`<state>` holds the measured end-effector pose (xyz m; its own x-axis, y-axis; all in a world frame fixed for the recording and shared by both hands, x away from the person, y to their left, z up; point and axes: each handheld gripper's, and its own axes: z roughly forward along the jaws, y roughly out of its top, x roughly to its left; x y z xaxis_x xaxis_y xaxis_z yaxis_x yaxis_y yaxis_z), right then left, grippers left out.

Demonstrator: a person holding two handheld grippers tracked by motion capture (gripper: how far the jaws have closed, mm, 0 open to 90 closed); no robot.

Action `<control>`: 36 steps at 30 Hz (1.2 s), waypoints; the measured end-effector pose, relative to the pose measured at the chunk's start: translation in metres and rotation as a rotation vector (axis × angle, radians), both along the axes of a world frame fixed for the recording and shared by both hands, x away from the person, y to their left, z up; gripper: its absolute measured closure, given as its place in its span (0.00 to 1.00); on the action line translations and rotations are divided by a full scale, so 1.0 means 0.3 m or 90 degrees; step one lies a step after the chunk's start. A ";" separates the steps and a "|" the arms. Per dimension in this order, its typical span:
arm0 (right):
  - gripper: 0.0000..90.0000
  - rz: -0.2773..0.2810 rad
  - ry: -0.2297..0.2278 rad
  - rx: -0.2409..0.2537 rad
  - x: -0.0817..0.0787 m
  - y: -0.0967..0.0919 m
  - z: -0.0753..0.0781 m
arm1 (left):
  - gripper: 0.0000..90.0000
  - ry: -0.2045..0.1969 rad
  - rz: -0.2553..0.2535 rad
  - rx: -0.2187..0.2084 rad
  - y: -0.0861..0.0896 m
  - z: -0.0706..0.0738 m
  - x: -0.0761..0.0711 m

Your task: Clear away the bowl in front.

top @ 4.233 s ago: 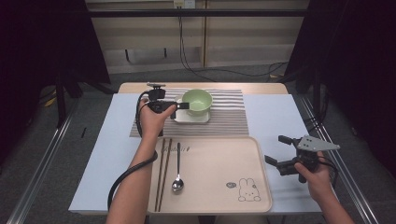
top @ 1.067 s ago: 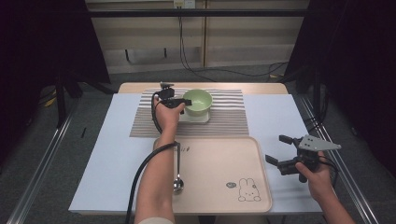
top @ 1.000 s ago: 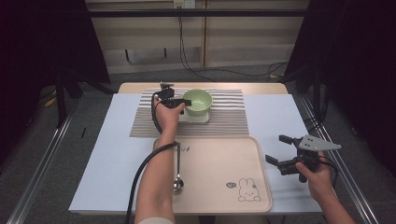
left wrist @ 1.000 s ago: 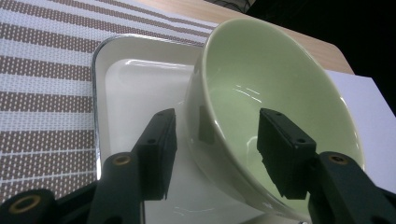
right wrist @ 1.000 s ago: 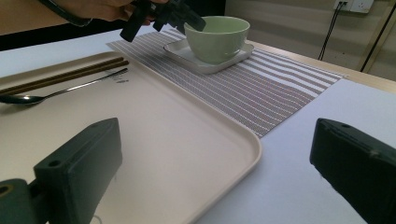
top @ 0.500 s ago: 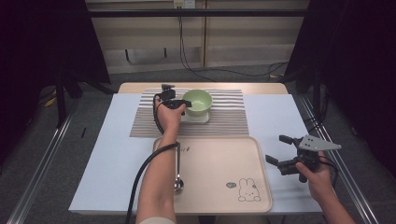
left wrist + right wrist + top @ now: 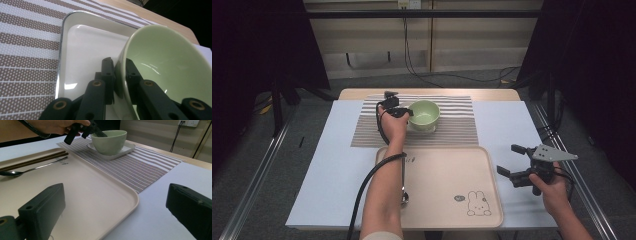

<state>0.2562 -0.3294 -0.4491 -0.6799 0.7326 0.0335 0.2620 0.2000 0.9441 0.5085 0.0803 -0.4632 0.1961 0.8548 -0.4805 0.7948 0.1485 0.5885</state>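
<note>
The beige plastic tray lies mostly bare toward its right edge. Dark chopsticks and a steel spoon block its left edge.

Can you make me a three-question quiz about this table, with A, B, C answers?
1. Where does the green bowl sit?
A. on the white plate
B. on the beige tray
C. on the floor

2. How many spoons lie on the tray?
A. three
B. none
C. one

3. What is the left gripper doing?
A. hanging open in the air
B. pinching the bowl's rim
C. holding chopsticks

Answers: 1 A, the plate lies under the bowl. 2 C, a single spoon lies beside the chopsticks. 3 B, its jaws have just been closing, one inside and one outside the rim.
</note>
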 end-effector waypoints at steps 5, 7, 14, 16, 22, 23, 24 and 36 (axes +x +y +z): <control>0.02 0.000 0.001 0.001 0.000 0.000 0.000 | 0.93 0.021 -0.016 -0.005 0.009 0.006 -0.002; 0.02 0.001 0.001 0.000 0.001 -0.001 0.000 | 0.93 0.019 -0.019 -0.004 0.010 0.010 -0.003; 0.02 0.002 0.001 0.002 0.004 0.001 -0.001 | 0.93 0.018 -0.030 -0.014 0.021 0.061 -0.012; 0.02 0.002 0.000 0.002 0.004 0.001 -0.001 | 0.93 0.025 -0.040 -0.013 0.026 0.075 -0.016; 0.02 0.001 0.003 0.002 0.003 0.003 -0.001 | 0.93 0.041 -0.059 -0.016 0.038 0.109 -0.038; 0.02 0.001 0.003 0.002 0.003 0.003 -0.001 | 0.93 0.041 -0.059 -0.016 0.038 0.109 -0.038; 0.02 0.004 0.005 0.004 0.003 0.004 0.000 | 0.93 0.044 -0.060 -0.017 0.039 0.114 -0.042; 0.02 0.001 0.004 0.001 0.002 0.005 0.001 | 0.93 0.058 -0.105 -0.016 0.057 0.131 -0.086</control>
